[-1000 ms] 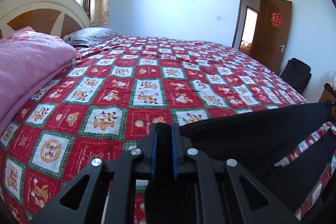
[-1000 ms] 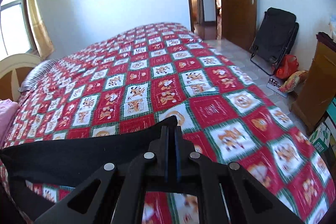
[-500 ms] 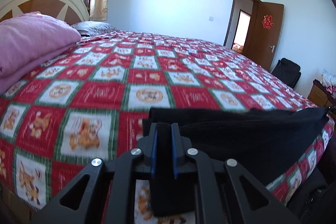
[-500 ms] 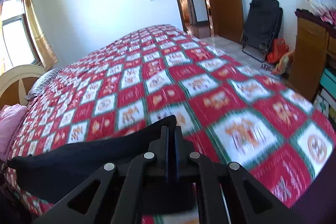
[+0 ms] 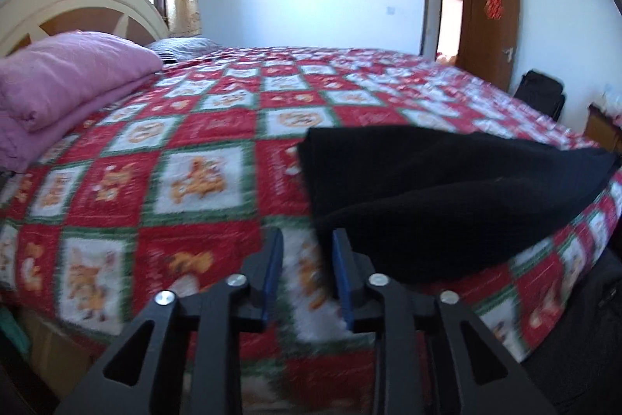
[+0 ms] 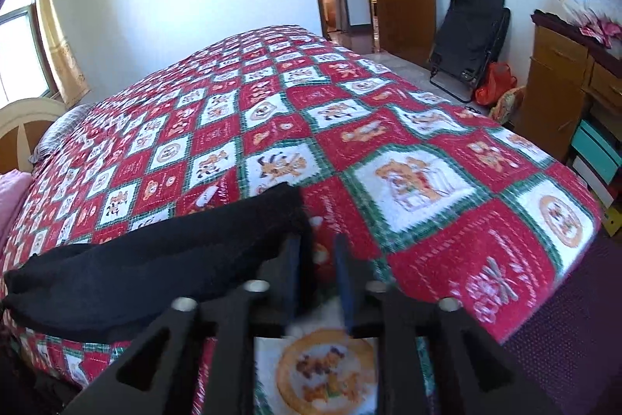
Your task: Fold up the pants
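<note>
From the left wrist, the left gripper is opening with only patterned bedspread between its blue pads, and the folded black pants lie on the bed just to its right. From the right wrist, the right gripper is also opening with nothing between its pads, the pants lying just to its left near the bed's edge.

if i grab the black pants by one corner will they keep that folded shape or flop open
Likely flop: the black pants lie soft and sagging on the quilt, so lifted layers would probably droop. They look like thick knit, so probably not slippery. Both hands at the edge seems safer.
</note>
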